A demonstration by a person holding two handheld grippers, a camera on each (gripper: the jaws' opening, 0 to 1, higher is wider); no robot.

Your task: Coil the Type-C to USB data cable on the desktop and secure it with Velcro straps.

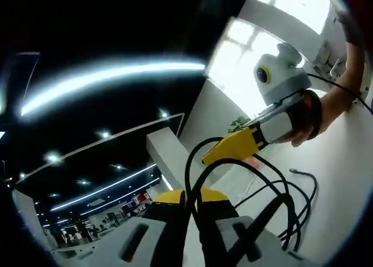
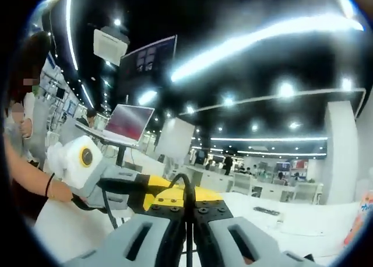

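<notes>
Ceiling strip lights (image 2: 262, 37) glare against dark ceilings, windows (image 1: 256, 45) blow out, edges warp.

Black data cable (image 1: 274, 191) in loose loops above the white desktop (image 1: 344, 179)

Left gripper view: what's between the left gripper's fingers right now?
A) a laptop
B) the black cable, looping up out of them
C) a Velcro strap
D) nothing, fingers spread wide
B: the yellow-tipped fingers of the left gripper sit close together on the black cable, which arcs up from between them and runs in loops toward the white desktop.
</notes>
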